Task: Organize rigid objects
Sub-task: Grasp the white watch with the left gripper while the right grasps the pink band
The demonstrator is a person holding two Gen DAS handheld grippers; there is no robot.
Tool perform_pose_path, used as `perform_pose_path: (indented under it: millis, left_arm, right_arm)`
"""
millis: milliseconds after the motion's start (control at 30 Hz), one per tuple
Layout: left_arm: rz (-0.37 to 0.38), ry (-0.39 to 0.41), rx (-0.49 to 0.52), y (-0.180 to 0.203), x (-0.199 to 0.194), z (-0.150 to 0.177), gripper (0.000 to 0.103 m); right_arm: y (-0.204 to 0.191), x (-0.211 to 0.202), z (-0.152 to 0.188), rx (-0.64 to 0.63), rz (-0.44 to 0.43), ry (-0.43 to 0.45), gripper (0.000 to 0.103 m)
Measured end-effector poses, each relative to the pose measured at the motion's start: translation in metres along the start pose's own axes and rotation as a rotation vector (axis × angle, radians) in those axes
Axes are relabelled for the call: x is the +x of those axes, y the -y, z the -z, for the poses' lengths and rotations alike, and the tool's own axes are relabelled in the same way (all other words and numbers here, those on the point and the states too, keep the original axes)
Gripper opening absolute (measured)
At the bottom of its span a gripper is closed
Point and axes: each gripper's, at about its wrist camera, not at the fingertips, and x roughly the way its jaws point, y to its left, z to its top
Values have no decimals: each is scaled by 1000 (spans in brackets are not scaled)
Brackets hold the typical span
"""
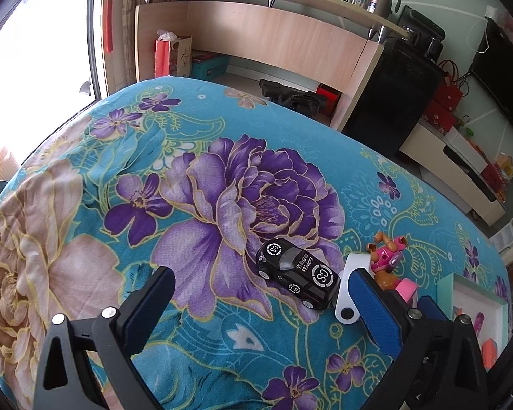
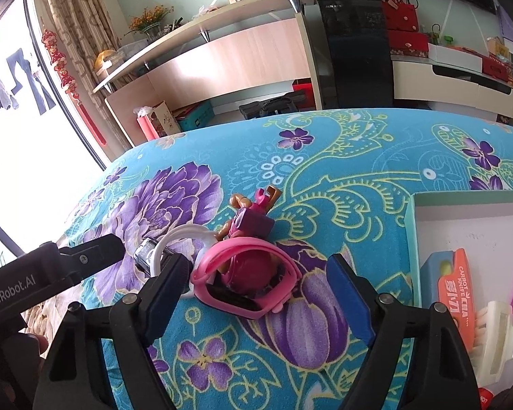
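In the right wrist view a pink wristwatch (image 2: 246, 283) lies on the flowered cloth between the pads of my right gripper (image 2: 258, 261), which is open; the pads stand a little off the strap. Behind the watch a pink and brown toy pup (image 2: 253, 222) lies on its side, and a white watch band (image 2: 188, 235) curls to its left. In the left wrist view my left gripper (image 1: 261, 275) is open and holds nothing. A black toy car (image 1: 297, 278) sits just ahead between its fingers. The white band (image 1: 349, 294) touches its right finger (image 1: 372, 304).
A shallow white box with a pale green rim (image 2: 410, 235) lies at the right, holding an orange knife pack (image 2: 455, 290), a pink stick and a cream clip. The cloth-covered table (image 1: 119, 205) ends ahead, with a wooden counter and a black cabinet beyond.
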Motion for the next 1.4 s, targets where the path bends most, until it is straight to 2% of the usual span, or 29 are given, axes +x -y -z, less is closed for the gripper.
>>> perform_pose_path:
  millis: [267, 567, 600, 633, 800, 1167, 1400]
  left_arm:
    - [13, -9, -19, -5, 2, 0, 103]
    - [38, -27, 7, 2, 5, 1, 103]
    - [41, -29, 9, 3, 5, 1, 103]
    - [43, -29, 13, 4, 5, 1, 103]
    - [46, -28, 28, 9, 5, 1, 103]
    - [64, -25, 75, 25, 4, 3, 100]
    - [77, -14, 96, 34, 0, 4, 99]
  right_arm:
    - [-1, 6, 2, -4, -17, -17, 75]
    - [-2, 14, 5, -5, -29, -33, 75]
    - [-2, 14, 5, -4, -27, -33, 74]
    - [-1, 14, 4, 2, -30, -32, 68]
    - [2, 11, 4, 16, -41, -28, 68]
    - [12, -16, -3, 27, -6, 10, 68]
    - [24, -41, -5, 34, 70, 36, 68]
